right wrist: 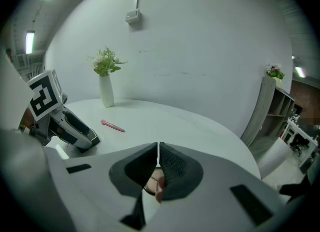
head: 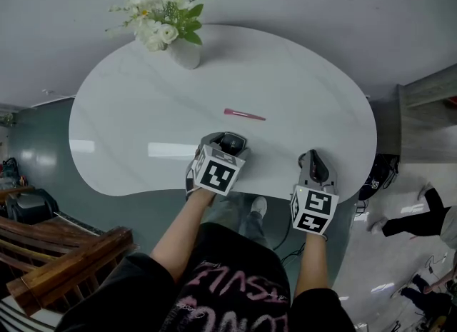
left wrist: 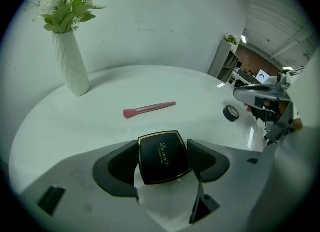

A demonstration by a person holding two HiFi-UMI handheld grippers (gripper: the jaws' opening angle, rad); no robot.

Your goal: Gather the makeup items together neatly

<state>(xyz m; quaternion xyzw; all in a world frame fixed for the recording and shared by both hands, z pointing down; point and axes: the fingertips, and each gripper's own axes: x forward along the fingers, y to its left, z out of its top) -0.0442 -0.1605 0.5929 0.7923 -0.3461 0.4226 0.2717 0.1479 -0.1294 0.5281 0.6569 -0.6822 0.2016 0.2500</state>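
Observation:
My left gripper (head: 227,142) (left wrist: 163,146) is shut on a square black compact (left wrist: 163,157) with gold script on its lid, near the table's front edge. Beyond it a pink makeup brush (head: 244,115) (left wrist: 149,109) (right wrist: 113,125) lies flat at the table's middle. My right gripper (head: 315,159) (right wrist: 158,148) is shut at the front right, its pads touching with nothing between the tips. A small round black pot (left wrist: 230,113) (right wrist: 152,185) sits on the table just under those jaws.
A white vase of white flowers (head: 178,41) (left wrist: 73,66) (right wrist: 105,91) stands at the back left of the white rounded table (head: 143,109). A wooden bench (head: 50,259) is on the floor at the left; a grey shelf (right wrist: 267,106) stands off the right.

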